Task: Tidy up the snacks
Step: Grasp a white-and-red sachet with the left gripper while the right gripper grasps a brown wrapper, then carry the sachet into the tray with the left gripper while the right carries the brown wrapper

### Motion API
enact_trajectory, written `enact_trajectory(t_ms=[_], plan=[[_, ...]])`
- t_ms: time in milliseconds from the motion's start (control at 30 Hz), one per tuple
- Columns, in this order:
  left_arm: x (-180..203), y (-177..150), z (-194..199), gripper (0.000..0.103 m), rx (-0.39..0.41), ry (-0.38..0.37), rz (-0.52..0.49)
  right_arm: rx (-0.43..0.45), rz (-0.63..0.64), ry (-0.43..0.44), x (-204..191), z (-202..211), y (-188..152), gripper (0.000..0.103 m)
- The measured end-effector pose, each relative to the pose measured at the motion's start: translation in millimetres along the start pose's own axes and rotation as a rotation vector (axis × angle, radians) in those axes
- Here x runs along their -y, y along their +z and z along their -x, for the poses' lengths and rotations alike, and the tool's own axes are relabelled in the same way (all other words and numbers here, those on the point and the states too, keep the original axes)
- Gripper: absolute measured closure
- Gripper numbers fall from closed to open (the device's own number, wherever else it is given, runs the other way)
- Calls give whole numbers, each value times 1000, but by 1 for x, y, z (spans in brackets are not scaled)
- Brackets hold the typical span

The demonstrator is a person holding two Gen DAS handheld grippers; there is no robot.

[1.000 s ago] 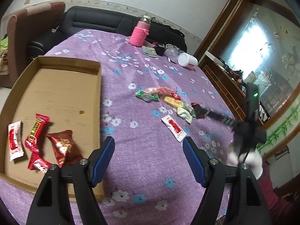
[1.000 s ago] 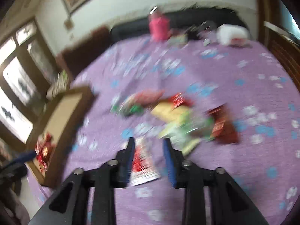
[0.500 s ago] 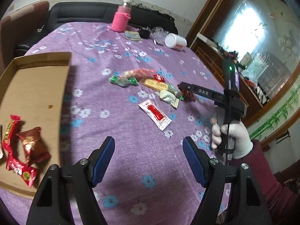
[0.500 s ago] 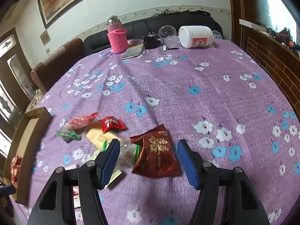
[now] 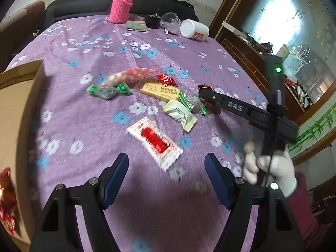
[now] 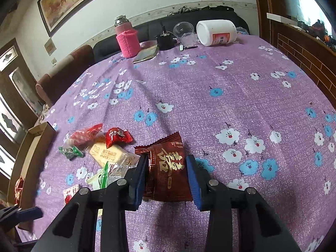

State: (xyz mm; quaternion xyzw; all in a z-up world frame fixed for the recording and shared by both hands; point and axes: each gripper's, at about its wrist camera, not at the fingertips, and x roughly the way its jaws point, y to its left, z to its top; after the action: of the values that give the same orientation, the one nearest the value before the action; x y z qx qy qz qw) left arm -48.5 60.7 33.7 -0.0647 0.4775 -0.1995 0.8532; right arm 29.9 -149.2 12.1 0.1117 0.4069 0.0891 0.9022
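Loose snacks lie on the purple flowered cloth: a white-and-red sachet (image 5: pixel 154 140), a pale green packet (image 5: pixel 180 113), a yellow biscuit bar (image 5: pixel 160 90), a small red candy (image 5: pixel 166 79), a pink bag (image 5: pixel 130 76) and a green-wrapped candy (image 5: pixel 107 90). My left gripper (image 5: pixel 167 168) hovers open just short of the sachet, nothing between its fingers. My right gripper (image 6: pixel 167 163) is closing on a dark red packet (image 6: pixel 168 168), both pads touching its sides. The cardboard box (image 5: pixel 12 105) at the left holds red snacks (image 5: pixel 6 191).
A pink-sleeved flask (image 5: pixel 120 8), a clear cup (image 5: pixel 171 19), a small black item and a white jar (image 5: pixel 194 29) on its side stand at the table's far end. A black sofa lies beyond. A wooden cabinet (image 6: pixel 304 48) runs along the right. A gloved hand (image 5: pixel 271 168) holds the right gripper.
My left gripper swung right, away from the box, and came down toward the white-and-red sachet. My right gripper's jaws narrowed from wide apart onto the dark red packet.
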Motion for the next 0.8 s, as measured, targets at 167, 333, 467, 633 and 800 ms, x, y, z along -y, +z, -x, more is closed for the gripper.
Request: enact_trajectory(t_ms=[167,333,467,633,800], plan=[[5,13,-32,29,-25,46,9,6,-42,15,8,2,0,64],[19,17,-51,73,-24,156,-98,16,-66,9,13,5,0,64],[9,18,-48,80,-23,125,-103,21,-76,12,16,7,2,64],[-1,19,-43,81,-12,123,-66,49,-81,19,17,14,3,64],[-9,20,-25,81,28,84,-19,87,-104,23,22,22,3,64]])
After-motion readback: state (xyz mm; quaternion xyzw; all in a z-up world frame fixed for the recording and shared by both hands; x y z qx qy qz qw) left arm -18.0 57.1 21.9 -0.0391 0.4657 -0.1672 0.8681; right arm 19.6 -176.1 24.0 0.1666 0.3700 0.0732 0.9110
